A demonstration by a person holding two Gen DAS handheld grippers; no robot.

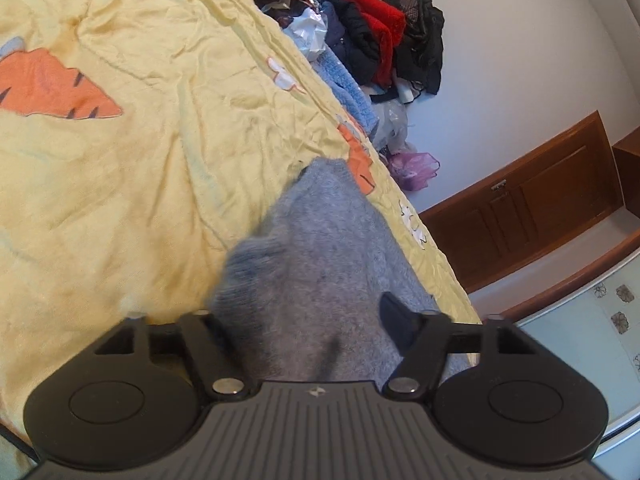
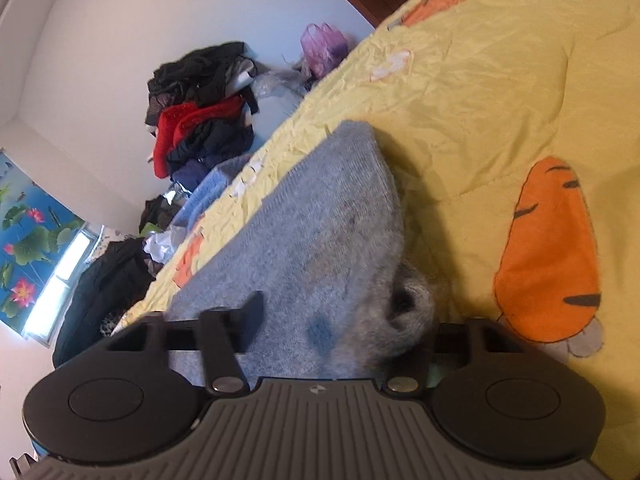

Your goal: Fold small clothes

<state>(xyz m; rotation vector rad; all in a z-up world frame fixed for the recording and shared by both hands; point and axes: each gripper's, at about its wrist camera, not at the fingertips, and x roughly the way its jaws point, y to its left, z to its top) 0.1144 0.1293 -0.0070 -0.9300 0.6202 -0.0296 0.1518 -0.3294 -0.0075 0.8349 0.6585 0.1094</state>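
A small grey knit garment (image 1: 320, 248) lies on the yellow quilt (image 1: 140, 160) near the bed's edge. My left gripper (image 1: 308, 316) sits right over its near end. One black finger (image 1: 394, 316) shows on the cloth; the other is buried under a bunched fold. In the right wrist view the same grey garment (image 2: 328, 216) fills the space between the fingers of my right gripper (image 2: 340, 316). One finger (image 2: 252, 312) lies on top; the other is hidden by a rolled cuff (image 2: 412, 304). Whether either grips the cloth is not clear.
A pile of red, black and blue clothes (image 1: 380, 36) with plastic bags (image 1: 414, 168) lies on the floor beside the bed. A brown wooden cabinet (image 1: 532, 196) stands against the wall. Orange carrot prints (image 2: 548, 256) mark the quilt.
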